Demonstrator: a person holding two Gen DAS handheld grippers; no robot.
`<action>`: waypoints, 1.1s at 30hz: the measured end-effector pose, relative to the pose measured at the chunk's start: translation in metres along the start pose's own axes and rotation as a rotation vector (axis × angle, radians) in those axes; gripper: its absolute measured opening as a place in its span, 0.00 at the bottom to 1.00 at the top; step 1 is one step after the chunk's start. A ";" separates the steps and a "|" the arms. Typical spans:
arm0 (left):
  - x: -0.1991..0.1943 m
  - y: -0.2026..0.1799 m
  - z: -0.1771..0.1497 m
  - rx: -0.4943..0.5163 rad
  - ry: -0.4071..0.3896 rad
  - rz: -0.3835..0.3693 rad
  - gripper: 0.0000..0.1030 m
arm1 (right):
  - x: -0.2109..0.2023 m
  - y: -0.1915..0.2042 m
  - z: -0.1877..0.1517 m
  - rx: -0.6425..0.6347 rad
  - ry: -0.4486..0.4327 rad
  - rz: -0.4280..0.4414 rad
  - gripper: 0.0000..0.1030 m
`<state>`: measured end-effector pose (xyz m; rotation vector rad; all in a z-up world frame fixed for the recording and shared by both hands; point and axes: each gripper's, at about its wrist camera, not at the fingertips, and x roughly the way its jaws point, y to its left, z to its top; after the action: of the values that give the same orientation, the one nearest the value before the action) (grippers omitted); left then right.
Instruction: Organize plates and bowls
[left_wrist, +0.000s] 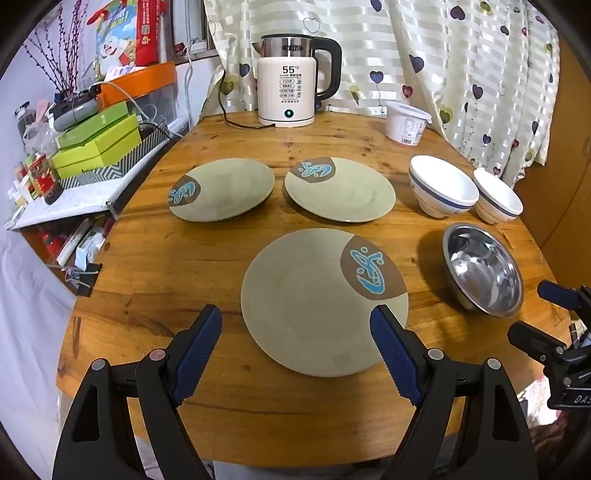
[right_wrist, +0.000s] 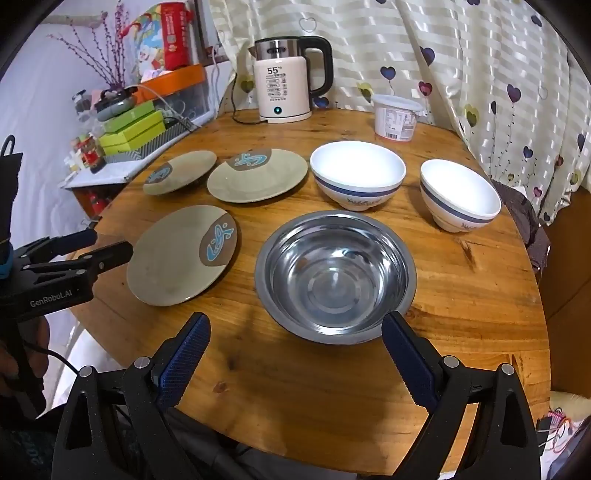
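Evidently nothing stacked yet: three beige round plates (left_wrist: 324, 306) spread left half of bench (left_wrist: 155, 266), steel bowl (right_wrist: 334, 275) and two white blue-banded bowls (right_wrist: 356, 173) right. Left gripper (left_wrist: 295, 350) and right gripper (right_wrist: 295, 354) spread, empty, poised for sorting.

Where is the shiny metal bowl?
The metal bowl sits on the wooden table, straight ahead in the right wrist view, right of the nearest plate, in front of two white bowls.
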<state>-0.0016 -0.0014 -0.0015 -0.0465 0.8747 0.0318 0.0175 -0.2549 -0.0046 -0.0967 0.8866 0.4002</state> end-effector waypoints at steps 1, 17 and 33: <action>0.001 0.001 0.000 -0.004 0.006 0.001 0.80 | 0.000 -0.001 -0.001 0.000 -0.002 0.001 0.92; 0.007 0.007 -0.004 -0.035 0.040 0.001 0.80 | 0.001 -0.001 0.001 -0.002 0.000 0.005 0.92; 0.008 0.009 -0.005 -0.041 0.046 0.012 0.80 | 0.002 0.000 0.001 -0.003 0.003 0.007 0.92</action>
<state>-0.0005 0.0077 -0.0111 -0.0806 0.9208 0.0601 0.0189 -0.2546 -0.0055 -0.0970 0.8894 0.4075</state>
